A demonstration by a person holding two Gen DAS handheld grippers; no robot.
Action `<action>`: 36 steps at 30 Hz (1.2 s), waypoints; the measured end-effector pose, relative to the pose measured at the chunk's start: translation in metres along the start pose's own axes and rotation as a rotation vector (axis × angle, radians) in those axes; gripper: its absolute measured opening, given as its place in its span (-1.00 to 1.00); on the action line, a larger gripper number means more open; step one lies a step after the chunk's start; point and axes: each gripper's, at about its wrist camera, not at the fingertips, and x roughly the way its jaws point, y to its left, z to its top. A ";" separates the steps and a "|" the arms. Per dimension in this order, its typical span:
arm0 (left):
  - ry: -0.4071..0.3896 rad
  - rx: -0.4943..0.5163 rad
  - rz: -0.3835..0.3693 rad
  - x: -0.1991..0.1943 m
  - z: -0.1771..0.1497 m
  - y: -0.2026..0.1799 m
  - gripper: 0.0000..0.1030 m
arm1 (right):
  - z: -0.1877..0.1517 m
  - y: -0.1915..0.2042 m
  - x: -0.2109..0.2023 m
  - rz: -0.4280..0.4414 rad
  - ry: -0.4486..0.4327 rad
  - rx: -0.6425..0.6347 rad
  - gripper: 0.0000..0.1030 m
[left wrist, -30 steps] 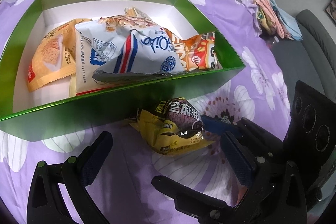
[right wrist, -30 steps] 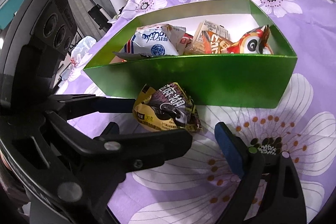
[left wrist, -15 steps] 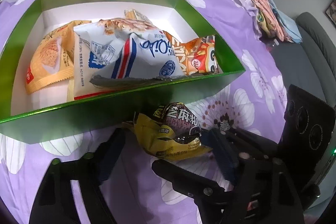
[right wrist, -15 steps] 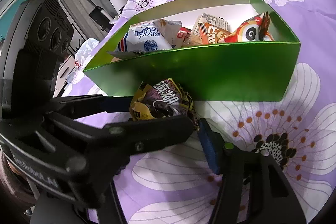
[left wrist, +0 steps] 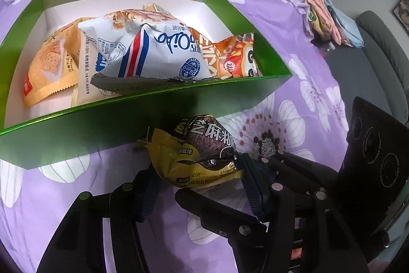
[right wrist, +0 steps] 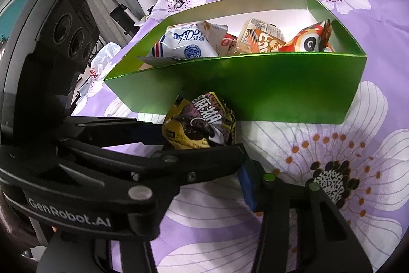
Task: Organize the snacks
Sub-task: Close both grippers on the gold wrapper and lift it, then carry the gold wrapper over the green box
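We see the packet point(left wrist: 202, 157), a crumpled yellow-and-black snack pack, lying on the purple flowered cloth point(left wrist: 64, 198) just in front of the green box point(left wrist: 107, 127), touching or nearly touching its near wall. Both grippers crowd around it. Our left gripper point(left wrist: 202, 186) has the packet between its blue pads, and its jaws are closing; the right-hand pad point(left wrist: 251, 186) meets the packet's edge, while the left-hand pad sits at its lower corner, so we cannot tell whether the squeeze is firm. Our right gripper point(right wrist: 227, 157) comes in from the other side, its jaws closing too; in its own view one blue pad point(right wrist: 246, 186) stands just below and right of the packet, and its other finger is hidden behind the left gripper's arm, so we cannot tell whether it pinches anything. Inside the box lie a white bag point(left wrist: 158, 55) with red and blue stripes, an orange wafer pack point(left wrist: 48, 73) at the left, and orange cartoon packs point(left wrist: 230, 58) at the right. Farther off on the cloth lies a heap of folded fabric point(left wrist: 322, 9).
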 end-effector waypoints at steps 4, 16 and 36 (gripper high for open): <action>-0.002 -0.007 -0.002 -0.005 -0.003 0.000 0.13 | -0.004 0.003 -0.004 0.002 -0.009 0.006 -0.09; -0.045 0.018 0.012 -0.031 -0.017 -0.009 0.13 | -0.015 0.027 -0.025 -0.010 -0.033 -0.030 -0.33; -0.184 0.078 -0.015 -0.096 -0.021 -0.030 0.13 | -0.003 0.068 -0.069 -0.057 -0.127 -0.127 -0.33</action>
